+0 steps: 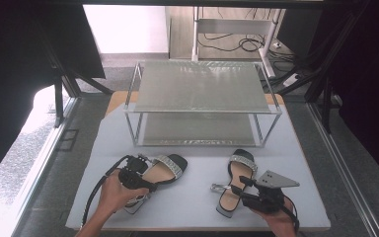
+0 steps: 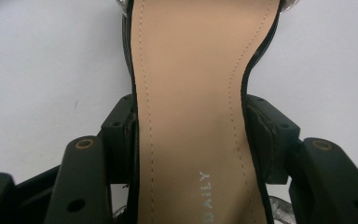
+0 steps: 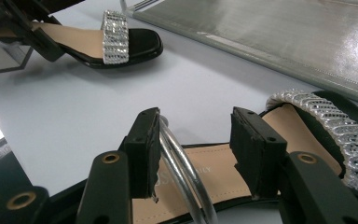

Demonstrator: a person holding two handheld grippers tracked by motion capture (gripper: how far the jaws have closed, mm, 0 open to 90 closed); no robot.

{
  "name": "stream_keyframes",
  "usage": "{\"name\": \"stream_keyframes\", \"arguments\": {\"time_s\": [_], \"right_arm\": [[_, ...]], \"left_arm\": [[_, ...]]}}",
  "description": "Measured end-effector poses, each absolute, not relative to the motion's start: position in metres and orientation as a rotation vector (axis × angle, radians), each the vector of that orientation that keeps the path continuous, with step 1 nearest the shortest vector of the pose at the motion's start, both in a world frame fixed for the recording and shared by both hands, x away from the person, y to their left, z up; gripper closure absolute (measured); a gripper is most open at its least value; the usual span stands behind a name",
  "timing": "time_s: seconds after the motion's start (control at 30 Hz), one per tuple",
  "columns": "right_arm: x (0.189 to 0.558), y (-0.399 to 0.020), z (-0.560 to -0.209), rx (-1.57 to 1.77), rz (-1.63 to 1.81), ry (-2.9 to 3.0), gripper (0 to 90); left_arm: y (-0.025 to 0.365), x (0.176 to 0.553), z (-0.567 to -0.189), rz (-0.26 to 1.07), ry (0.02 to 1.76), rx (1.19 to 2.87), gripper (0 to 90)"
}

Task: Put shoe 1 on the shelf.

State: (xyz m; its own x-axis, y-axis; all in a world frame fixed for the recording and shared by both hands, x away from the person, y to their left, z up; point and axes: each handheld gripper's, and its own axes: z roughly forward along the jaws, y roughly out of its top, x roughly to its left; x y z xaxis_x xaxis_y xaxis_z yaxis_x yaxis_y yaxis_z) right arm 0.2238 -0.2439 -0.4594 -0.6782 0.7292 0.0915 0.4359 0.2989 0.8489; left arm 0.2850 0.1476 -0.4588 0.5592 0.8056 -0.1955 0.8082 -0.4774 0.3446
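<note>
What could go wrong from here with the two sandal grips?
1. The left gripper clamps the left sandal only across its narrow waist, with toe and block heel overhanging. It may pivot or slip when lifted.
2. The right gripper stands open over the right sandal, with the silver ankle strap against one pad. Closing might catch just the strap, leaving the shoe dangling.
3. The shoe rack stands close behind; a swinging sandal could hit its frame.
</note>
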Motion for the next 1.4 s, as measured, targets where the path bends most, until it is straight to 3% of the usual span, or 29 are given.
{"name": "stream_keyframes", "arguments": {"time_s": [1.4], "right_arm": [[0.225,-0.256,-0.458,1.084,1.325,2.228,52.6]], "left_arm": [[0.143,0.307,-0.36,0.028,1.065,2.304,42.9]]}}
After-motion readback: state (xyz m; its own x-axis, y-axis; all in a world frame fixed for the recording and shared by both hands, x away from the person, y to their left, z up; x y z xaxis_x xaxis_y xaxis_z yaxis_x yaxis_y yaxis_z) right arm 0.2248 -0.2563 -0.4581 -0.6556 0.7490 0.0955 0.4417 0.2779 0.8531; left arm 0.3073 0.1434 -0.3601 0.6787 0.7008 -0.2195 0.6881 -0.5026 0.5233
